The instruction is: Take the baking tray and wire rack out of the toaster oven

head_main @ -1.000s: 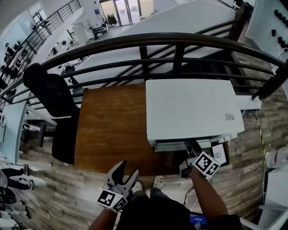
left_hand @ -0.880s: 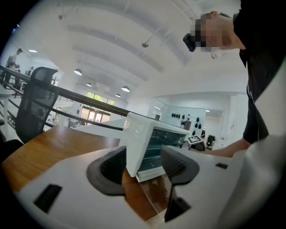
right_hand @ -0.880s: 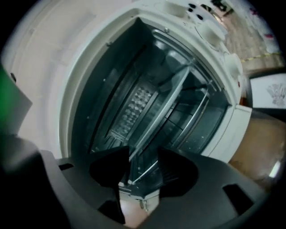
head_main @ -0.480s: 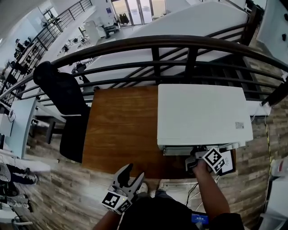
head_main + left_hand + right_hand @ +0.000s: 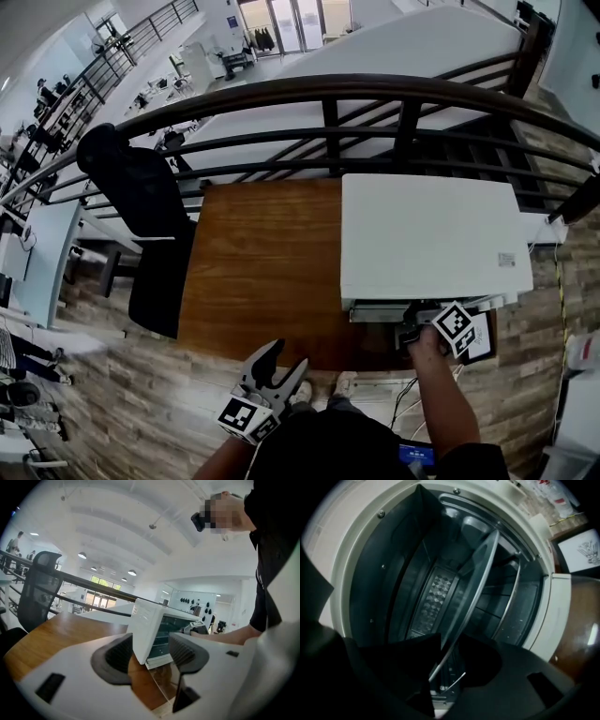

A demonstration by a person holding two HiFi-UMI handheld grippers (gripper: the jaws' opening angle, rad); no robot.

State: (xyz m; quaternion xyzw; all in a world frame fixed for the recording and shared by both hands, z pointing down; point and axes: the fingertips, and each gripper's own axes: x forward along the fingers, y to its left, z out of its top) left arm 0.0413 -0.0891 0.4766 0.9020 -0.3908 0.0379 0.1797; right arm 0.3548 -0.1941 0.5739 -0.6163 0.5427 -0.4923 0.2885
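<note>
A white toaster oven [image 5: 427, 234] stands on the right part of the wooden table [image 5: 262, 262], its glass door [image 5: 161, 684] folded down. My right gripper [image 5: 412, 333] is at the oven mouth. In the right gripper view the dark baking tray [image 5: 473, 588] runs slantwise through the cavity, and its shiny rim passes between my right gripper's [image 5: 447, 660] jaws. Those jaws have just been closing and now pinch the rim. Wires of the rack [image 5: 511, 606] show beside the tray. My left gripper [image 5: 287, 354] hangs open and empty, short of the table's near edge.
A black office chair [image 5: 141, 206] stands left of the table. A dark railing [image 5: 328, 89] curves behind table and oven. The oven's white front frame [image 5: 553, 616] rings the right gripper. From the left gripper view the oven [image 5: 147, 620] lies ahead between the jaws.
My right gripper has moved a little further into the oven mouth and rolled. The left gripper has kept its place below the table edge.
</note>
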